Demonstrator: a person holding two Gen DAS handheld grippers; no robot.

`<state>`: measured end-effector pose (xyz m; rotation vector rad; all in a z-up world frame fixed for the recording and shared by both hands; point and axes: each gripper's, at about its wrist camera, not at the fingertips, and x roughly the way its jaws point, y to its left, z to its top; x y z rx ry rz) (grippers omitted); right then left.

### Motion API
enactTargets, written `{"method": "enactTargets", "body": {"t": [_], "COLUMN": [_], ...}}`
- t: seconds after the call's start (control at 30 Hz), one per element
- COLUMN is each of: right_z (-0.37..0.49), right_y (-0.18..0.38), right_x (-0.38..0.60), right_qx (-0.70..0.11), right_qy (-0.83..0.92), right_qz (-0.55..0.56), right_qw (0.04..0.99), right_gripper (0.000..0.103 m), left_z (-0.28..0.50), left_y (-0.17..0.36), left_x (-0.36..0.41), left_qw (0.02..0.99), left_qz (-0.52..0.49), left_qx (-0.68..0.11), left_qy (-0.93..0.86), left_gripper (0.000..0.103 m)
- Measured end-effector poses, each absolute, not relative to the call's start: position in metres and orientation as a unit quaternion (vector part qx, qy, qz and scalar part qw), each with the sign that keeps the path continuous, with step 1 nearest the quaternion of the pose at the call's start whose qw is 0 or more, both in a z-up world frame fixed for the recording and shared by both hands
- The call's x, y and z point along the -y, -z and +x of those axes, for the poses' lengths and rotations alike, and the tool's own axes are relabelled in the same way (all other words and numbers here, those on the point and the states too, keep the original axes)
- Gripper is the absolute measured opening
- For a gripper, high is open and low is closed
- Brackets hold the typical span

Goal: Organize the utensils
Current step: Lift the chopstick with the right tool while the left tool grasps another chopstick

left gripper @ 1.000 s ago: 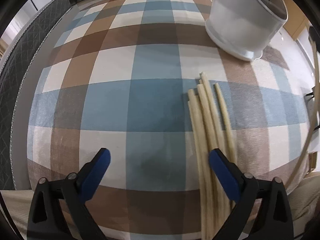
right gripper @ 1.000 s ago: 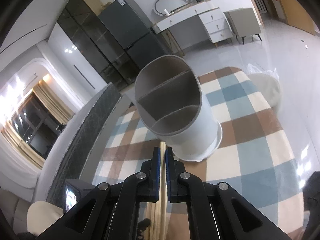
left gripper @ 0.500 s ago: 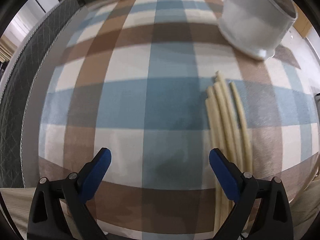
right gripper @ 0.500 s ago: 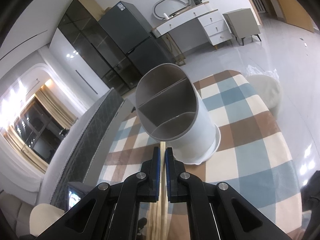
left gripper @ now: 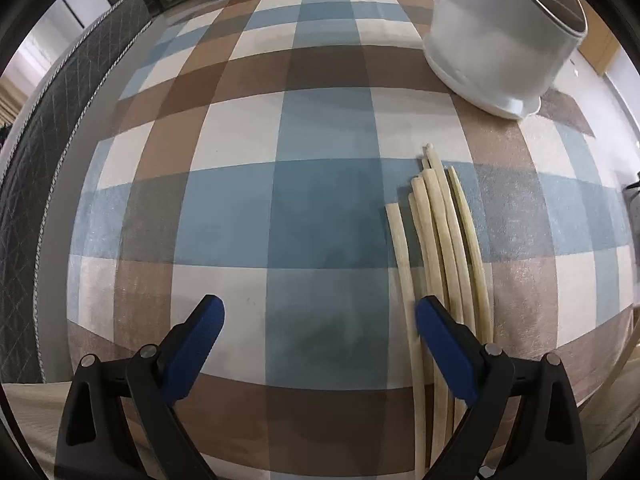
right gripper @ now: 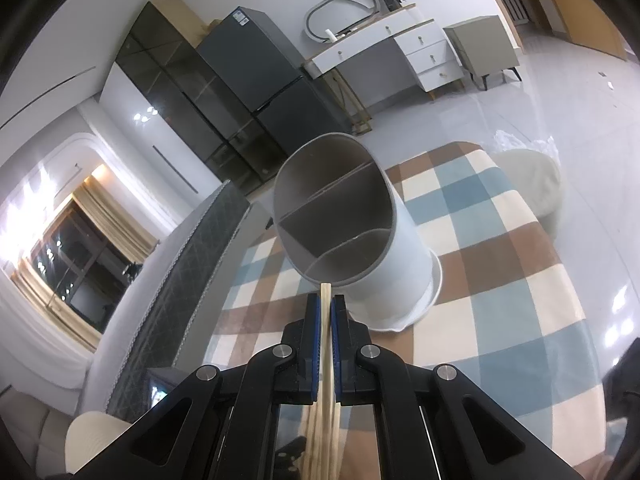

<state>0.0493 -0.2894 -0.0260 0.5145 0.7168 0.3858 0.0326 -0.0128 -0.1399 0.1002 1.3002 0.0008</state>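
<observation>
Pale, slender wooden chopsticks [left gripper: 442, 240] bundled side by side on checkered cloth [left gripper: 240, 200]

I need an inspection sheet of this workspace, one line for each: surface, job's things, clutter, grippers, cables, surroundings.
Surface: checked cloth in blue, brown and cream covers the table.
Job's things: white utensil holder with divided compartments, nothing seen inside; loose chopsticks lie side by side on the cloth, apart from the holder.
Clutter: nothing seen.
Grippers: left gripper open above the cloth, holding nothing; right gripper shut on a held chopstick, its tip near the holder's rim.
Cables: nothing seen.
Surroundings: dark fridge, white drawer desk, grey quilted panel beside the table.
</observation>
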Motion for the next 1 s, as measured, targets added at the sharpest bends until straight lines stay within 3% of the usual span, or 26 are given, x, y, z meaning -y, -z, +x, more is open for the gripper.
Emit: {"method": "enactTargets", "body": {"t": [0.2,0.27,0.33,0.47,0.53,0.57,0.77,1.0], "right_z": [0.05,0.049,0.048,0.046,0.045,0.045,0.041,0.025], "right_y": [0.025,0.024,0.022,0.019,0.019,0.019,0.015,-0.003], "right_x": [0.288,0.286,0.285,0.283,0.283,0.283,0.277,0.263], "right_qx": [-0.347,-0.345,-0.342,-0.335,-0.33,-0.326,-0.304,-0.253], "right_qy": [-0.189,-0.191,-0.193,-0.193,-0.193,-0.193,-0.192,-0.201], "right_qz": [0.254,0.25,0.245,0.233,0.23,0.229,0.203,0.159], "right_qw": [0.883,0.884,0.886,0.893,0.895,0.896,0.911,0.933], "right_gripper": [0.004,0.004,0.004,0.004,0.004,0.004,0.004,0.004], "left_z": [0.049,0.053,0.067,0.084,0.09,0.093,0.105,0.082], "left_y": [0.137,0.136,0.133,0.124,0.121,0.121,0.106,0.042], "left_x": [0.012,0.01,0.012,0.018,0.021,0.024,0.004,-0.014], "left_qw": [0.791,0.791,0.791,0.798,0.8,0.8,0.805,0.854], "left_qz": [0.036,0.03,0.011,0.014,0.015,0.014,-0.041,-0.084], "left_qx": [-0.611,-0.611,-0.612,-0.602,-0.598,-0.598,-0.589,-0.507], "left_qy": [-0.003,0.002,0.018,0.033,0.041,0.045,0.059,0.084], "left_gripper": [0.094,0.087,0.065,0.036,0.01,0.005,0.002,0.002]}}
